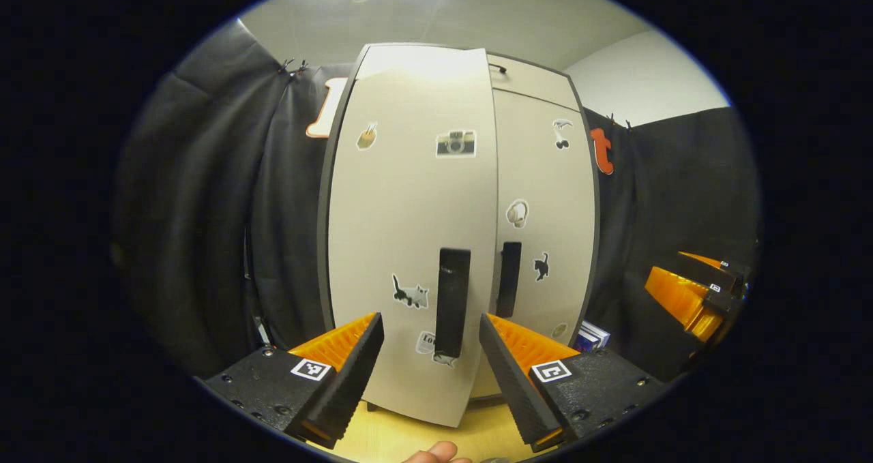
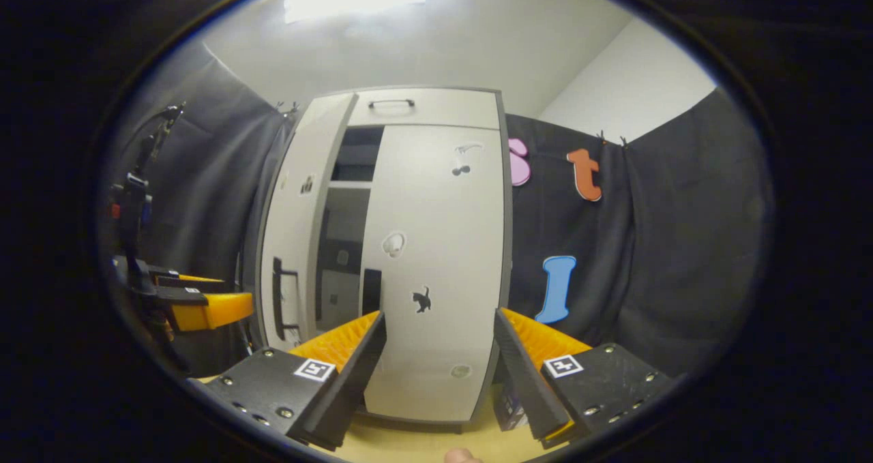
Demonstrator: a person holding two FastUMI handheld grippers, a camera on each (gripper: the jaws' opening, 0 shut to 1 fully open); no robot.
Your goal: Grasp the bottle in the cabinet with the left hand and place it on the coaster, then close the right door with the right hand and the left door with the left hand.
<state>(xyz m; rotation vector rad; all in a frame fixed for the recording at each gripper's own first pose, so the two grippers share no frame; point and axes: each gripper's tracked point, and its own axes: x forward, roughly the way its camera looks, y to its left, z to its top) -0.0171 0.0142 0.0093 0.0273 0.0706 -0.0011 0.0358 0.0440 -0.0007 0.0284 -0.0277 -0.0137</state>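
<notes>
Facing the cabinet (image 1: pixel 539 81) on the desk (image 1: pixel 395 439), I see it take the middle of both views. Its right door (image 2: pixel 440 258) lies flush. Its left door (image 1: pixel 409 231) stands ajar, swung toward my left gripper (image 1: pixel 431 354), whose fingers are spread with the door's dark handle (image 1: pixel 452 303) at 12 o'clock between them, not touching. My right gripper (image 2: pixel 440 357) is spread too, holding nothing, before the right door. I cannot make out the bottle or coaster. A cat sticker (image 1: pixel 410 292) sits at 9 o'clock from the handle.
</notes>
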